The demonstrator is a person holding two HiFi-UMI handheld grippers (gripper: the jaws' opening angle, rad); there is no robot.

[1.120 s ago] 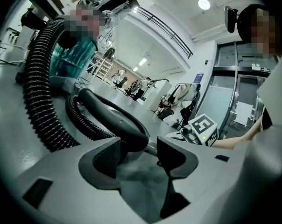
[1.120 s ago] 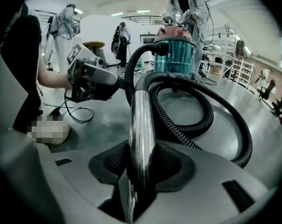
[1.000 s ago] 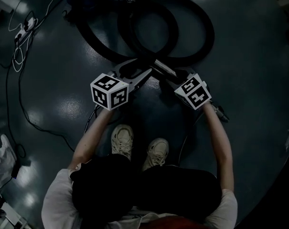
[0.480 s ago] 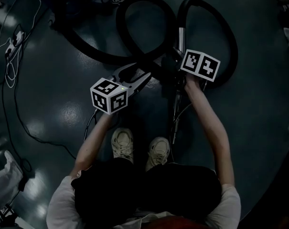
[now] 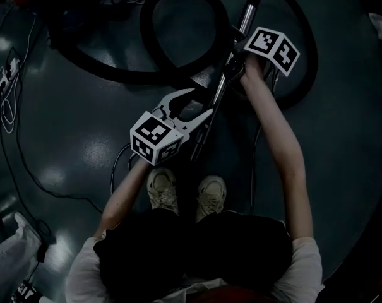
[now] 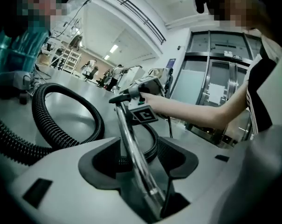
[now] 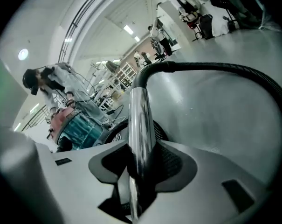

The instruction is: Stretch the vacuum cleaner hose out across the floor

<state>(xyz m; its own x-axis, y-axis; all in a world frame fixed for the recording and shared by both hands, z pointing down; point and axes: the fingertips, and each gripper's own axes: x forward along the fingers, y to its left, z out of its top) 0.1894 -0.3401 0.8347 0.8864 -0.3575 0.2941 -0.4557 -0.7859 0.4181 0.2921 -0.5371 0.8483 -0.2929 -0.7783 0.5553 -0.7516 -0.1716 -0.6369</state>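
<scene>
Gripping the metal tube (image 7: 140, 125) with the right fingers (image 7: 210, 171), closed snug on it up at 1 o'clock; straddling its lower half with the left fingers (image 6: 61, 181), spread wide and pressing nothing. Trailing the hose (image 6: 39, 118), coiled in loops at 12 o'clock on the floor (image 5: 83, 137). Likely to kink or snag on its own crossing if pulled fast, or to let the smooth tube slip from a one-sided hold. Bare room toward 3 o'clock; shoes (image 5: 160, 185) close at 6 o'clock.

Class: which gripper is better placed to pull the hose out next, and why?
Right, probably: the right gripper grips the tube near the hose; the left gripper stands open around it.
</scene>
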